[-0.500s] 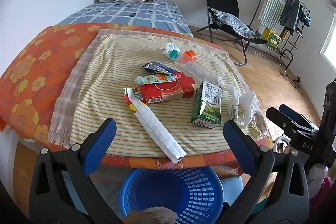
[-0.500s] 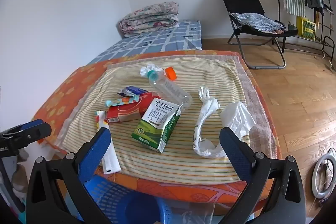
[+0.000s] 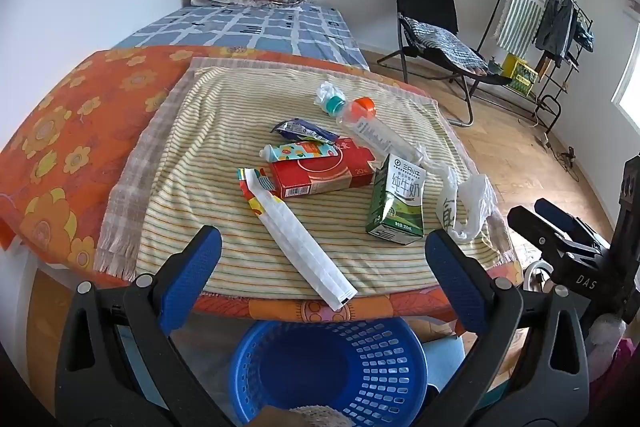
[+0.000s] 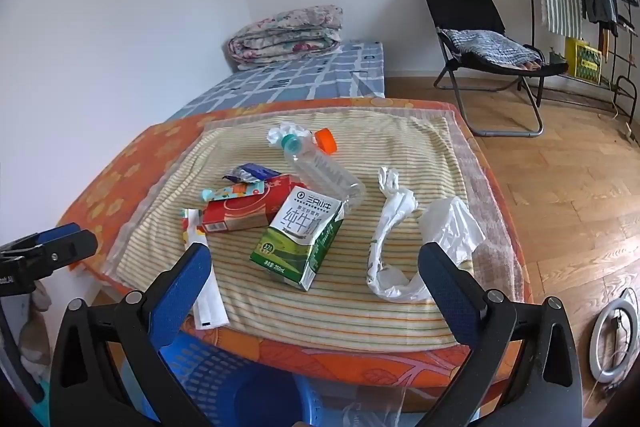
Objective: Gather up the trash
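Both views have edged slightly closer to the milk carton (image 4: 298, 241); nothing on the striped cloth (image 3: 208, 155) has moved.

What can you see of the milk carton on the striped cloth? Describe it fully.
The milk carton is a small green and white cardboard box with dark print on its white upper face and a green field scene below. Its top looks opened or crumpled. It lies tilted on the striped cloth, its upper end against the clear bottle, beside the red box. Nothing grips it.
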Tool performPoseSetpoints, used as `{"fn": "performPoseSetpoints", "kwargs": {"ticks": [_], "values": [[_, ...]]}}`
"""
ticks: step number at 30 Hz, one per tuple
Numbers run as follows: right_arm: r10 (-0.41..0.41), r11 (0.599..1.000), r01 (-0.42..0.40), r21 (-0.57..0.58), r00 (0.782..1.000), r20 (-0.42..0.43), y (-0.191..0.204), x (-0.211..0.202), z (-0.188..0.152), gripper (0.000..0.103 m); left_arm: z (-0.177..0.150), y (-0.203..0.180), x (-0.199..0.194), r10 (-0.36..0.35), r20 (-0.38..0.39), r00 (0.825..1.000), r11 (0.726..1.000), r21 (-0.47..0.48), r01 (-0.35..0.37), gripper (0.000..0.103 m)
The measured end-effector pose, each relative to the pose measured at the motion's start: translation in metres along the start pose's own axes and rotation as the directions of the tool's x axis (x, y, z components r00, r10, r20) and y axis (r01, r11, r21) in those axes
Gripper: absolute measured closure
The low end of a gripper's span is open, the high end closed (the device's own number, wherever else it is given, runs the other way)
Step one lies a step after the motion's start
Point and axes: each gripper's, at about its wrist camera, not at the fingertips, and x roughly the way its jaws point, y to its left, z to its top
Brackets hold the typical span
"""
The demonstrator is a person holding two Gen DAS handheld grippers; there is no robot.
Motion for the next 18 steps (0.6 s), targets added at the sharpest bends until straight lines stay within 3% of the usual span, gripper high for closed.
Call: {"fn": "performPoseSetpoints", "kwargs": {"ticks": [18], "values": [[-0.006,1.000,0.006,-0.004,1.000,0.000,0.0066,0.0019,-0.0030,0.000,-0.0014,0.0033,0.0001,-0.004,0.003,1.000,1.000,-0.003,0.004,0.000]]}}
